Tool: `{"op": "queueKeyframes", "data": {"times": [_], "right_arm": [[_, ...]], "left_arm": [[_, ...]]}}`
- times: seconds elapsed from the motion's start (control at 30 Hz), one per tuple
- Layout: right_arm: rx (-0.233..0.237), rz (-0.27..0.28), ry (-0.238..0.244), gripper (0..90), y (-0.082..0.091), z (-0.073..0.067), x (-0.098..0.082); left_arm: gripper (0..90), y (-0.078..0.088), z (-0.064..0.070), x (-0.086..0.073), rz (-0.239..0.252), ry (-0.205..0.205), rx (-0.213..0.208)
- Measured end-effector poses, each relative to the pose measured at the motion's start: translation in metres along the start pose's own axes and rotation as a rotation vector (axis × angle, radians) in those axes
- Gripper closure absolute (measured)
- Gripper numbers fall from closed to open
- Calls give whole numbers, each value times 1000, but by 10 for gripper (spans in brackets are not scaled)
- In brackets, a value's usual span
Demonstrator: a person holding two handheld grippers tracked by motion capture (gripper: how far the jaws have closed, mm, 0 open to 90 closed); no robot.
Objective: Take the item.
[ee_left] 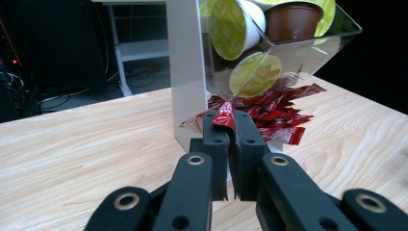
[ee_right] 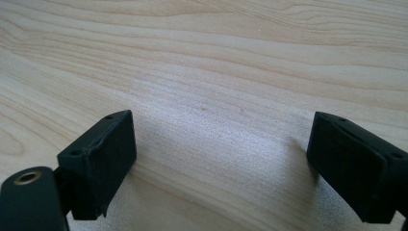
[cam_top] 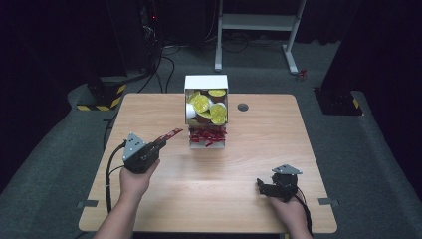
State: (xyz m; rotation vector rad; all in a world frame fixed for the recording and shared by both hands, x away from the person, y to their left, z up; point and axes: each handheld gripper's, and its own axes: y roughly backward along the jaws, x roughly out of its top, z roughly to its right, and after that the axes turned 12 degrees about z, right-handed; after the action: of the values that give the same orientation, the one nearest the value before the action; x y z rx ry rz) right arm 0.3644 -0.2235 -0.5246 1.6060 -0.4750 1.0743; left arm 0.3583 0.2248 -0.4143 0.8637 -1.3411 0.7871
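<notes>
Counter (cam_top: 164, 199): pale wood, matt, fine grain. Sachet (ee_left: 224, 117) in left hand-held gripper (ee_left: 230, 126): glossy red foil, crinkled. Dispenser (ee_left: 308, 45): clear glossy plastic bin, white matt side panel. Pods (ee_left: 233, 26): shiny yellow-green foil lids. Right hand-held gripper (ee_right: 219, 159): matt black plastic, slightly rough pads.

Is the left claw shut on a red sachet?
Yes: the left claw is shut on a red foil sachet, pinched between its black pads.
</notes>
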Motion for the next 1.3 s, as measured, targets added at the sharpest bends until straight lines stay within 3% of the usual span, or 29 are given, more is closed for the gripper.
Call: {"op": "queueKeyframes", "data": {"times": [0.73,1.3], "right_arm": [[-1,1,1,98,0,0,0],[-2,4,5,104,0,0,0]], "left_arm": [[863,-2,-23,-5,-11,22,59],[863,-18,-44,-19,-82,44,111]]}}
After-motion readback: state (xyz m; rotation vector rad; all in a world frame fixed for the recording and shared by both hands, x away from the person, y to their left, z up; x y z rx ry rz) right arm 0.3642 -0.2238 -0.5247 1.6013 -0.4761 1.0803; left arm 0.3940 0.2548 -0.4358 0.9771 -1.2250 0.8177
